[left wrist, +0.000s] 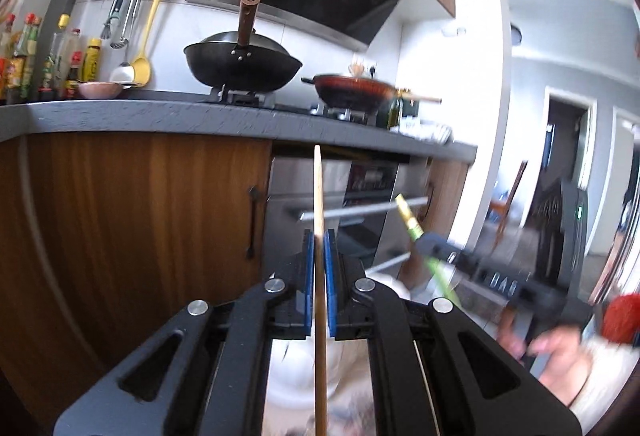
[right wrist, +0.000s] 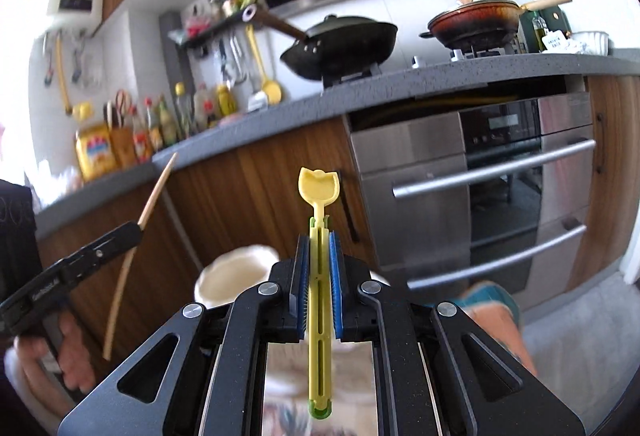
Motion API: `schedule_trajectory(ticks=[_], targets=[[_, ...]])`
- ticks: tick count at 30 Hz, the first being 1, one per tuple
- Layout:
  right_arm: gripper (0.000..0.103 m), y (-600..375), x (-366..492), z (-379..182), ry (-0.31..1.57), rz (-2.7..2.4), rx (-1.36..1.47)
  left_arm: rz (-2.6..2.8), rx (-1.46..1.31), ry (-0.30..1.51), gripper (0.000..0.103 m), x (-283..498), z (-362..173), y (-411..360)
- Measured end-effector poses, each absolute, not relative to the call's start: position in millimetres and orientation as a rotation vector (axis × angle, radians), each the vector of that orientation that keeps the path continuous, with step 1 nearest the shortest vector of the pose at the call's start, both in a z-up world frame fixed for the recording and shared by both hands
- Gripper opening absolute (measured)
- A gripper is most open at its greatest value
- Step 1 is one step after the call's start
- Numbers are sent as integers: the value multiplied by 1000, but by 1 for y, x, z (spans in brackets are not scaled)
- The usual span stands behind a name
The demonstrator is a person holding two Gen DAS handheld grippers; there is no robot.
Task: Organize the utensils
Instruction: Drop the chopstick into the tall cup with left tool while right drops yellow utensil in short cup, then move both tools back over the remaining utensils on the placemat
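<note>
My left gripper (left wrist: 319,236) is shut on a thin wooden chopstick (left wrist: 318,191) that stands upright between its blue pads and runs down past the bottom of the left wrist view. My right gripper (right wrist: 319,240) is shut on a yellow-and-green plastic utensil (right wrist: 319,195) with a tulip-shaped yellow end pointing up. Each gripper shows in the other's view: the right gripper (left wrist: 426,240) with the green utensil (left wrist: 410,220) at the right, the left gripper (right wrist: 138,228) with the chopstick (right wrist: 156,191) at the left. A blurred white cup (right wrist: 236,276) sits below the right gripper.
A grey countertop (left wrist: 160,115) carries a black wok (left wrist: 240,65) and a red pan (left wrist: 356,89) on the stove. Sauce bottles (left wrist: 60,63) line its left end. Below are wooden cabinet doors (left wrist: 140,215) and a steel oven (right wrist: 500,195). A person's hand (left wrist: 560,352) holds the right gripper.
</note>
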State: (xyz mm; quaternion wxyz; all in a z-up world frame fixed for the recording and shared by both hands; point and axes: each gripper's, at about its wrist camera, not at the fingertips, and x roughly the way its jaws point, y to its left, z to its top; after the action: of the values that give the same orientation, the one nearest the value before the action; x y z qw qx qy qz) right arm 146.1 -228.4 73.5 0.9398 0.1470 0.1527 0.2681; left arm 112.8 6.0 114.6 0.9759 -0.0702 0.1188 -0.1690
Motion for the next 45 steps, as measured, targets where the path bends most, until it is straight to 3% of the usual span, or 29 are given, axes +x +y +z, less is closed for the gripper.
schedule_trajectory(ticks=[14, 33, 36, 37, 38, 40, 45], targets=[[11, -212, 193, 41, 316, 509, 345, -251, -114, 81, 5, 173, 107, -23], [11, -223, 164, 23, 391, 492, 269, -261, -38, 271, 5, 136, 76, -7], [11, -224, 161, 21, 403, 486, 263, -252, -13, 276, 19, 130, 75, -7], [13, -224, 160, 21, 404, 483, 261, -247, -7, 274, 33, 128, 74, -7], [22, -224, 158, 21, 404, 480, 259, -237, -1, 269, 48, 126, 75, -6], [34, -225, 155, 22, 399, 473, 256, -229, 4, 259, 61, 120, 75, -5], [57, -231, 138, 25, 388, 454, 245, -203, 22, 267, 80, 101, 77, 0]])
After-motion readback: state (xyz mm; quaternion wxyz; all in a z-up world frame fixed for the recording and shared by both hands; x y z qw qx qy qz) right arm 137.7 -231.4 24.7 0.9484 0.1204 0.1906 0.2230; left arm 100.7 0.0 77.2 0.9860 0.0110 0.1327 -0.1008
